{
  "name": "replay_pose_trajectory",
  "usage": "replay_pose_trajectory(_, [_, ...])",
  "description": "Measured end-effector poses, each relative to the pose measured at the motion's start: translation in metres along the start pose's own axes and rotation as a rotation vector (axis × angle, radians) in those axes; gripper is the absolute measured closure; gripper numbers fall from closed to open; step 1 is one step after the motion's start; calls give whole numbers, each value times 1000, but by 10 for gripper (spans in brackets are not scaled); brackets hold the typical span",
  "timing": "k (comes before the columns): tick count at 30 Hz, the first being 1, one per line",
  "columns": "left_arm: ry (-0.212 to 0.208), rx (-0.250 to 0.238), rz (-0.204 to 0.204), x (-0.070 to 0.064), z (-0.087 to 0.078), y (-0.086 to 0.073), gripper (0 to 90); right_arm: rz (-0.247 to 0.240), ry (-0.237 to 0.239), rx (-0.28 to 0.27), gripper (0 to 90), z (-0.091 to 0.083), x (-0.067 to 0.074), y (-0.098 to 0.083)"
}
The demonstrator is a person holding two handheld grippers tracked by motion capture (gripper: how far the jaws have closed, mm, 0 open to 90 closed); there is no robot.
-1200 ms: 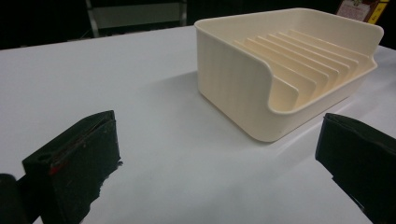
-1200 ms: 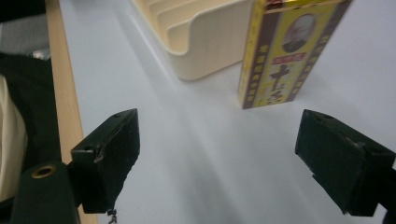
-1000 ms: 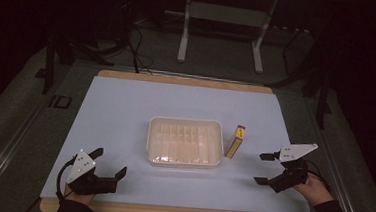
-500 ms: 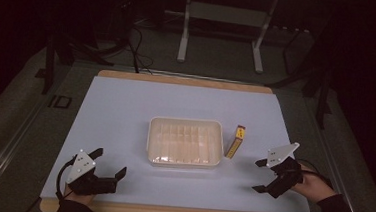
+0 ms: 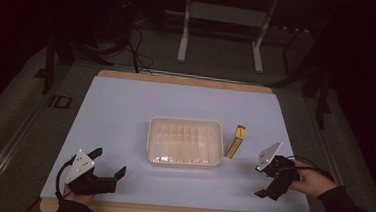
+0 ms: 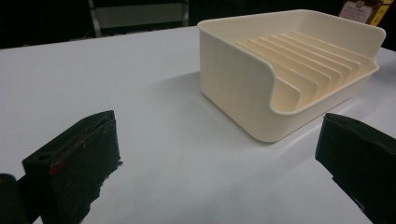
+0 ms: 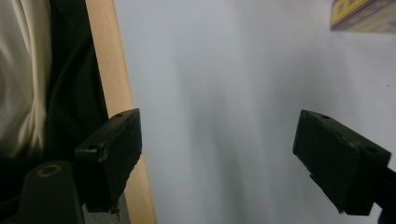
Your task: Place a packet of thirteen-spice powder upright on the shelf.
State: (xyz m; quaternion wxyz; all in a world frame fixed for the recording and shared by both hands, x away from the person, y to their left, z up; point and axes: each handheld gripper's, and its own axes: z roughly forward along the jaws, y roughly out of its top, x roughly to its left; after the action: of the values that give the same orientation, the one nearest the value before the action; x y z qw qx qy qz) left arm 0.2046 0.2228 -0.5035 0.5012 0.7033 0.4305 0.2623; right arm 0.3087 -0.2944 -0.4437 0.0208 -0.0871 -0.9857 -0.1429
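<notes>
A cream ribbed tray (image 5: 185, 142) sits mid-table, and a small yellow box (image 5: 235, 141) lies just right of it. My left gripper (image 5: 108, 162) rests at the near left corner, open and empty. It faces the tray's near corner (image 6: 243, 84), with the yellow box (image 6: 364, 9) behind the tray. My right gripper (image 5: 262, 181) is held at the near right, below the box and apart from it. Its jaws are wide and have just been closing a little, with nothing between them. In the right gripper view, the right gripper (image 7: 217, 158) hangs over bare table beside the wooden front edge (image 7: 112, 84), with the yellow box (image 7: 359, 16) at the top right.
The white table top (image 5: 125, 111) has a wooden rim at front and back. Beyond the far edge stand metal stand legs (image 5: 182, 45) and cables on a dark floor. A person's clothing (image 7: 23, 70) lies just past the front edge.
The right gripper has shifted a little left and toward the front edge and has turned, its grey plate tipping up. The left gripper has stayed put.
</notes>
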Motion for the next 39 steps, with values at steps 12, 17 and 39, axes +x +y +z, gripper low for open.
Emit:
replay_pose_trajectory(12, [-6,4,0,0,0,0,0,-7,-60,177,155,-3,-2,17])
replay_pose_trajectory(17, [-7,6,-2,0,1,0,0,11,-8,251,156,-4,-4,26])
replay_pose_trajectory(39, [-6,8,3,0,0,0,0,-53,46,268,168,-10,7,71])
